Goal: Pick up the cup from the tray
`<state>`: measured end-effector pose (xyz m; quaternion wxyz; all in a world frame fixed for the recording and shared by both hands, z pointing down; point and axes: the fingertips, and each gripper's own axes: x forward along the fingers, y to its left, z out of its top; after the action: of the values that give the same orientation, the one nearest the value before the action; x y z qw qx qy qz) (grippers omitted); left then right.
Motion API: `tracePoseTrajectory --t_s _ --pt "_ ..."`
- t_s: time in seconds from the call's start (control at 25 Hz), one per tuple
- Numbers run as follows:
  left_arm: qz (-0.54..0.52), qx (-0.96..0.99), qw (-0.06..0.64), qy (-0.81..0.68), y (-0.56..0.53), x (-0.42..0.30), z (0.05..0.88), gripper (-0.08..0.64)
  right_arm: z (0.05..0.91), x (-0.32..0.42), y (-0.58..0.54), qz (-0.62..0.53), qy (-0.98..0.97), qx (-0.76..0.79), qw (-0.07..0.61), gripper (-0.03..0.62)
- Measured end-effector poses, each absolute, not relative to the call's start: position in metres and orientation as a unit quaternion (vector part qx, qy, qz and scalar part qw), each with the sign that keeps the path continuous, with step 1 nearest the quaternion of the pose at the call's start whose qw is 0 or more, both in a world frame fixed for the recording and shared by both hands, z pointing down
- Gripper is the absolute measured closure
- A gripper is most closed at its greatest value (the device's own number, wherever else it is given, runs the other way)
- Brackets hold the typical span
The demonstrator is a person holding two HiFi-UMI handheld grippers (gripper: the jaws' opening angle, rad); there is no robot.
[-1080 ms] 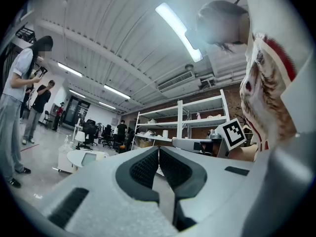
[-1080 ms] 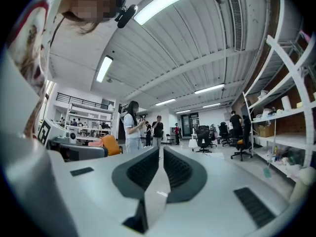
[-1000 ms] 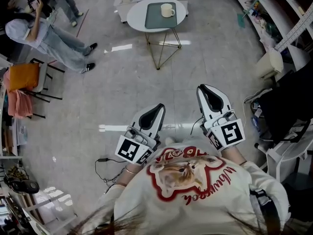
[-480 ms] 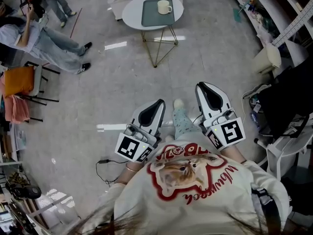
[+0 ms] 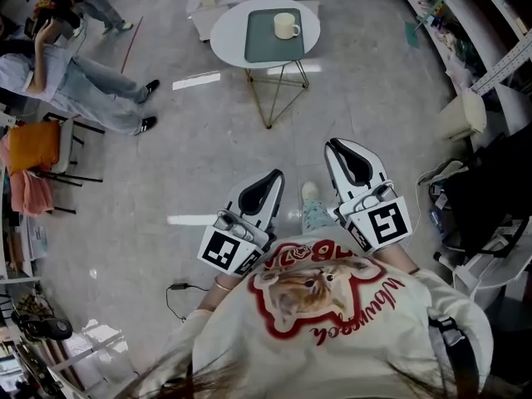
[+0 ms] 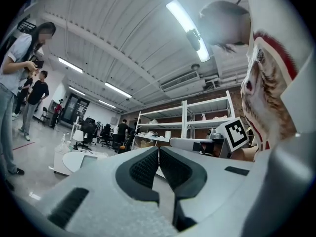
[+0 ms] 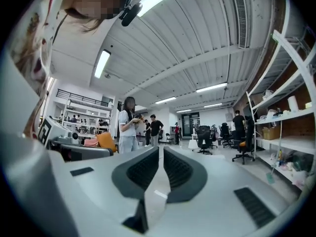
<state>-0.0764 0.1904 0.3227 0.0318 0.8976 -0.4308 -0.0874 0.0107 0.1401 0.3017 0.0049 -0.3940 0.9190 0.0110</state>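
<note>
We see one cup on one tray, upper centre worktop; left gripper and right gripper jaws together, empty.

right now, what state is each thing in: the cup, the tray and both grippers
cream handled cup: upright on the tray, untouched
dark green rectangular tray: flat on the round white table
left gripper: jaws together, empty, far from the cup
right gripper: jaws together, empty, far from the cup
</note>
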Motion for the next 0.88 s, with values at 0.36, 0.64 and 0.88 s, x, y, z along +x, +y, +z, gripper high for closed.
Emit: tracePoseTrajectory --t_s 0.36,0.64,0.88 --pt "-0.101 0.886 0.050 -0.449 0.088 -0.071 0.310 0.541 0.288 0.012 0.037 0.013 0.927 -0.375 0.004 0.545" --pt "-0.103 0.878 0.047 -0.465 0.017 -0.057 0.315 0.541 0.295 0.031 -0.032 0.009 0.930 -0.367 0.011 0.545" --pt "-0.095 0.870 0.024 -0.483 -0.023 -0.054 0.314 0.541 0.295 0.043 -0.073 0.006 0.933 -0.358 0.018 0.545"
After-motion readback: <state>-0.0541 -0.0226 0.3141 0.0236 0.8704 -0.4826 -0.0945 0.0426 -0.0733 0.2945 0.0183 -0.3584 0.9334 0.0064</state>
